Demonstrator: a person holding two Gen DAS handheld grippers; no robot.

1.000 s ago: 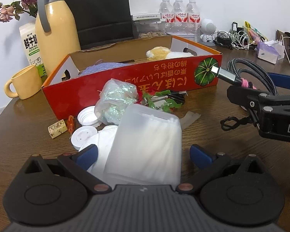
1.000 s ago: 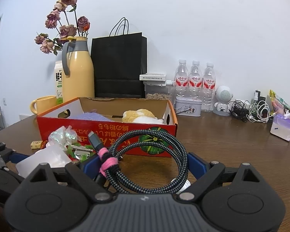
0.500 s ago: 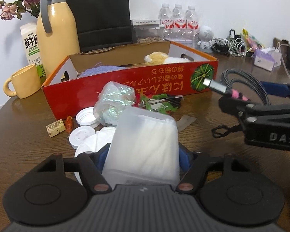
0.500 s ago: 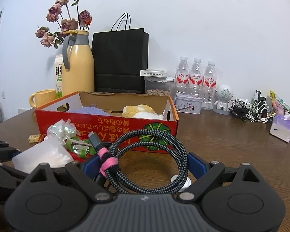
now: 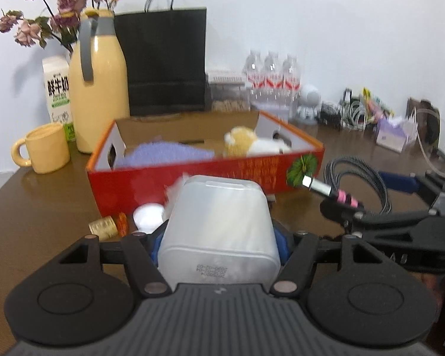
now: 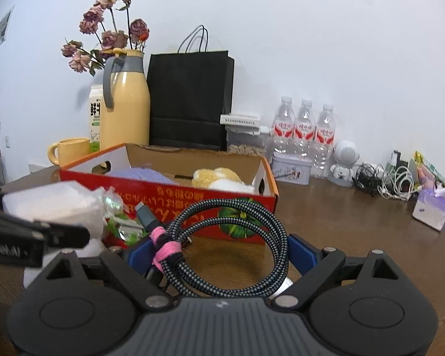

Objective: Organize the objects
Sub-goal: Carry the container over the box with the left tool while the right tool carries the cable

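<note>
Your left gripper [image 5: 219, 243] has just clenched its fingers on the frosted white plastic tub [image 5: 219, 222] and lifted it off the brown wooden surface [image 5: 38, 207]; it now hangs near the red cardboard box [image 5: 192, 175], ready to go in. Your right gripper [image 6: 213, 252] still grasps the coiled braided black cable [image 6: 231, 246].

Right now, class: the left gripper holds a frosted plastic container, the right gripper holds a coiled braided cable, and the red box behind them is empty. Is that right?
Not quite. The red box is not empty: the right wrist view shows a plush toy and a purple cloth inside. The left gripper does hold the frosted container, the right gripper the cable.
</note>
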